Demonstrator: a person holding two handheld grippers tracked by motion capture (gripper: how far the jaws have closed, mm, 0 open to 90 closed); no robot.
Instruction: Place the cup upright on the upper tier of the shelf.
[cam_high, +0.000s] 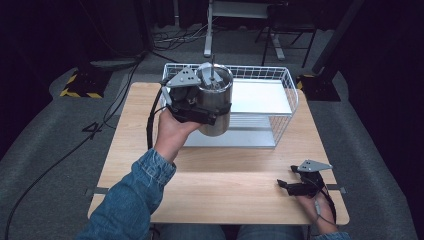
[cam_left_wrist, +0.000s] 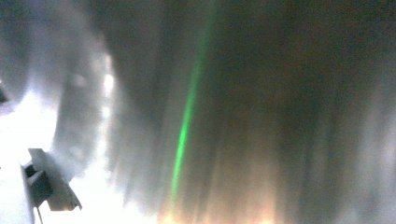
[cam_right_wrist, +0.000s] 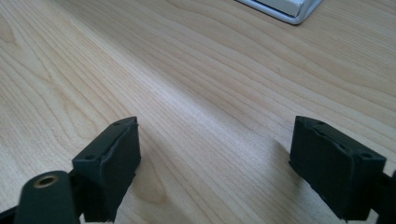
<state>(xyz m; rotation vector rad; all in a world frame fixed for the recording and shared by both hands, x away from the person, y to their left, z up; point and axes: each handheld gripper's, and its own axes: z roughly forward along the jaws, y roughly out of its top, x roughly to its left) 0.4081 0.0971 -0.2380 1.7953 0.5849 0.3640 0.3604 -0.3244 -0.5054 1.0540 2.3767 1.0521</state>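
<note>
Looking down from the high view, we see the left hand-held gripper (cam_high: 207, 112) clamped around a shiny metal canister (cam_high: 216, 100), one jaw on each side of its wall, lifted clear of the wooden surface (cam_high: 225, 185). A thin rod (cam_high: 212, 64) stands up from the canister's open top. Just behind and to the right of that hand-held gripper sits a white wire basket (cam_high: 280, 85) with a white tray (cam_high: 260, 97) inside it; the canister hangs over the basket's front left corner.

Through the left gripper view, the canister's wall (cam_left_wrist: 261, 107) presses so close that it is a blur of grey metal with a green streak of reflection.

Well apart, near the person's side, the right hand-held gripper (cam_high: 295, 185) rests low on the surface, its jaws spread wide with nothing between them. Its own view shows the two black pads (cam_right_wrist: 109, 163) over bare wood grain (cam_right_wrist: 210, 116), with a corner of the basket's base (cam_right_wrist: 289, 9) far ahead.
</note>
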